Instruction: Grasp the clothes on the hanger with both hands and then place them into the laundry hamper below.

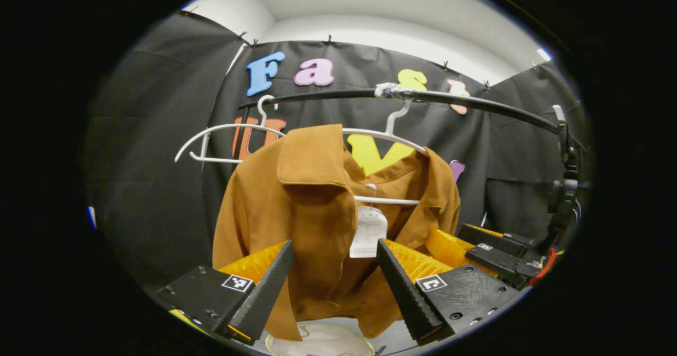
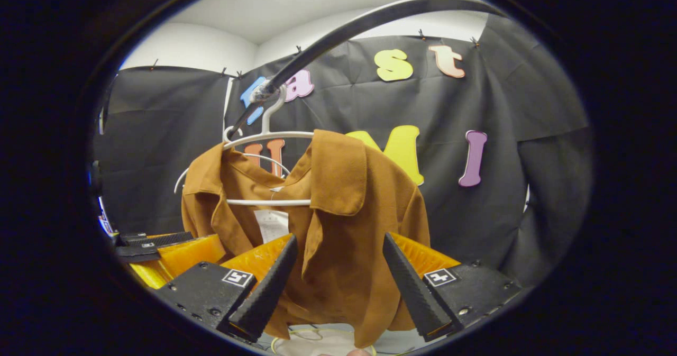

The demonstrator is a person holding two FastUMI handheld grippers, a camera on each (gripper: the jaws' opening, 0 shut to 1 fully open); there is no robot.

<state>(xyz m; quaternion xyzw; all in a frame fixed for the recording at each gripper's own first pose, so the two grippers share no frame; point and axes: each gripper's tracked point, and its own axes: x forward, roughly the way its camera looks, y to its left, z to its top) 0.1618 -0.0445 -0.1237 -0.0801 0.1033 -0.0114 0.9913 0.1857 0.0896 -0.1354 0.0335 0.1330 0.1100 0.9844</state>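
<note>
Left claw [image 1: 333, 287] open, fingers spread wide on either side of the shirt's [image 1: 312, 224] front panel, not pressing it. Right claw [image 2: 338, 287] open too, fingers apart around the other front panel of the shirt [image 2: 344, 239], no squeeze visible. Shirt is brown, collared, hangs on a white hanger [image 1: 394, 134] hooked over a dark curved rail [image 1: 476, 103]. White tag [image 1: 367, 231] dangles from the hanger bar inside the open front. Second white hanger [image 1: 222, 134], bare, hangs on the same rail just beside the first, toward the left of the left claw's view. In the right gripper view the hanger [image 2: 267, 134] hook sits on the rail [image 2: 344, 30] at a taped spot. Hamper [image 1: 320, 340] rim, pale and round, shows below the shirt hem, between the claw fingers; same hamper [image 2: 317, 345] at the bottom of the right gripper view. Right claw also shows at the far right of the left gripper view, near the shirt's edge. Black clamp mount [image 1: 563, 186] stands at the rail's right end.
</note>
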